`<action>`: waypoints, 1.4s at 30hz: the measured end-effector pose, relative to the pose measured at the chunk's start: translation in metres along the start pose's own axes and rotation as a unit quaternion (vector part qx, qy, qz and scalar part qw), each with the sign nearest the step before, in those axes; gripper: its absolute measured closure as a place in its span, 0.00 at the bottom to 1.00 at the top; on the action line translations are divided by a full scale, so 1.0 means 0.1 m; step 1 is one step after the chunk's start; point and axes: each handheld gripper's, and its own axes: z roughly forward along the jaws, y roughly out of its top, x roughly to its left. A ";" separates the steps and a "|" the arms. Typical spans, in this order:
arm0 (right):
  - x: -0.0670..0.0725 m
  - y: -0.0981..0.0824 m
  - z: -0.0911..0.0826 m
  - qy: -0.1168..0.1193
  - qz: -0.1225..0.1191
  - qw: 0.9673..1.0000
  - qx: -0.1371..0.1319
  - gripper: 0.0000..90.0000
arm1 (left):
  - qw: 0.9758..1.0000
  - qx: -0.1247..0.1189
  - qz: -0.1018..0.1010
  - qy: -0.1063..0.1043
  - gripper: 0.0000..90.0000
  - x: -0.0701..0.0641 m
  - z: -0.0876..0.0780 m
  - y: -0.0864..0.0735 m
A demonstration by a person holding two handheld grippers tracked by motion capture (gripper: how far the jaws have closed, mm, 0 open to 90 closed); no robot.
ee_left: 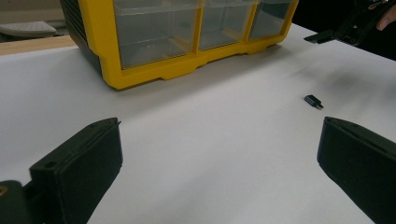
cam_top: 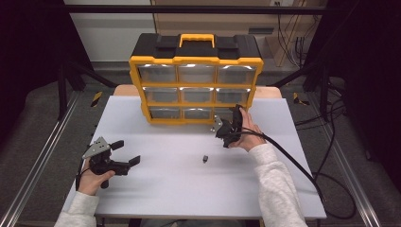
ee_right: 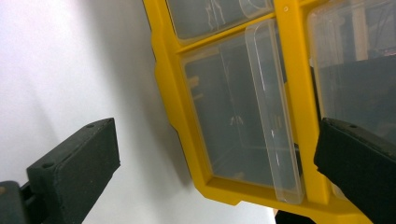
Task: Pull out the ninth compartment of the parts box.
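- Hovering at the yellow drawer cabinet [cam_top: 196, 85], right gripper [cam_top: 227, 126] faced its bottom-right clear drawer [ee_right: 243, 116], jaws spread wide, grasping nothing.
- Left gripper [cam_top: 124, 152] rested low over the white table [cam_top: 165, 189], jaws released, empty.
- Small black part [cam_top: 205, 158] lay on the table between both grippers, apart from the cabinet.

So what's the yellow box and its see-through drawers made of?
The box looks like hard moulded plastic: smooth yellow frame, black top, soft sheen. The drawers look like clear glossy plastic, since you see through them and light glints off. The right gripper reaches toward them.
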 end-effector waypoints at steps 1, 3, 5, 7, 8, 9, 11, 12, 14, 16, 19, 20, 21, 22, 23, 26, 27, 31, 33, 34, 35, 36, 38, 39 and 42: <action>0.00 0.00 0.01 -0.001 0.001 1.000 0.002 0.01 | 1.000 0.000 0.000 0.000 0.00 0.00 0.00 0.00; -0.01 0.00 0.03 -0.003 -0.003 1.000 0.005 0.01 | 1.000 0.001 0.001 0.000 0.00 0.00 0.00 0.00; -0.01 0.00 0.06 -0.004 -0.002 1.000 0.008 0.01 | 1.000 0.001 0.001 0.000 0.00 0.00 0.00 0.00; -0.01 0.00 0.08 -0.008 -0.004 1.000 0.009 0.00 | 1.000 0.001 0.001 0.000 0.00 0.00 0.00 0.00; -0.01 0.00 0.09 -0.009 -0.008 1.000 0.010 0.00 | 1.000 0.001 0.001 0.001 0.00 0.00 0.00 0.00; -0.01 0.00 0.10 -0.012 -0.005 1.000 0.014 0.00 | 1.000 0.001 0.001 0.001 0.00 0.00 0.00 0.00; -0.01 0.00 0.12 -0.015 -0.007 1.000 0.014 0.00 | 1.000 0.001 0.001 0.001 0.00 0.00 0.00 0.00; -0.01 0.00 0.13 -0.017 -0.009 1.000 0.015 0.00 | 1.000 0.001 0.001 0.001 0.00 0.00 0.00 0.00; -0.01 0.00 0.15 -0.020 -0.010 1.000 0.018 0.00 | 1.000 0.000 0.001 0.001 0.00 0.00 0.00 0.00; -0.02 -0.01 0.16 -0.024 -0.011 0.999 0.022 0.00 | 1.000 0.000 0.001 0.001 0.00 0.00 0.00 0.00; -0.02 -0.02 0.19 -0.028 -0.021 0.999 0.023 0.00 | 1.000 0.000 0.001 0.002 0.00 0.00 0.00 0.00; -0.01 -0.02 0.19 -0.028 -0.013 0.999 0.027 0.00 | 1.000 0.000 0.001 0.002 0.00 0.00 0.00 0.00; 0.00 -0.02 0.20 -0.028 -0.014 0.999 0.028 0.00 | 1.000 -0.001 0.001 0.002 0.00 0.00 0.00 0.00; 0.00 -0.01 0.20 -0.030 -0.018 0.999 0.029 0.00 | 1.000 -0.001 0.001 0.002 0.00 0.00 0.00 0.00; 0.01 -0.01 0.21 -0.029 -0.019 0.999 0.028 0.00 | 1.000 -0.001 0.001 0.002 0.00 0.00 0.00 0.00; 0.02 -0.01 0.24 -0.033 -0.026 0.999 0.028 0.00 | 1.000 -0.001 0.001 0.002 0.00 0.00 0.00 0.00; 0.02 -0.01 0.24 -0.033 -0.027 0.999 0.029 0.00 | 1.000 -0.001 0.001 0.002 0.00 0.00 0.00 0.00; 0.04 -0.02 0.27 -0.037 -0.035 0.998 0.033 0.00 | 1.000 -0.001 0.001 0.003 0.00 0.01 0.00 0.00; 0.05 -0.02 0.27 -0.039 -0.039 0.998 0.035 0.01 | 1.000 -0.001 0.001 0.003 0.00 0.01 0.00 0.00; 0.05 -0.02 0.28 -0.041 -0.042 0.998 0.032 0.01 | 1.000 -0.001 0.001 0.003 0.00 0.01 0.00 0.00; 0.05 -0.02 0.28 -0.040 -0.041 0.998 0.034 0.01 | 1.000 -0.002 0.001 0.003 0.00 0.01 -0.01 0.00; 0.06 -0.02 0.28 -0.042 -0.043 0.998 0.034 0.01 | 1.000 -0.002 0.000 0.003 0.00 0.01 -0.01 0.00; 0.07 -0.02 0.30 -0.045 -0.048 0.997 0.032 0.02 | 1.000 -0.002 0.000 0.004 0.00 0.01 -0.01 0.00; 0.07 -0.02 0.30 -0.046 -0.049 0.997 0.033 0.02 | 1.000 -0.002 0.000 0.004 0.00 0.01 -0.01 0.00; 0.07 -0.02 0.31 -0.051 -0.054 0.997 0.030 0.03 | 1.000 -0.002 0.000 0.004 0.00 0.01 -0.01 0.00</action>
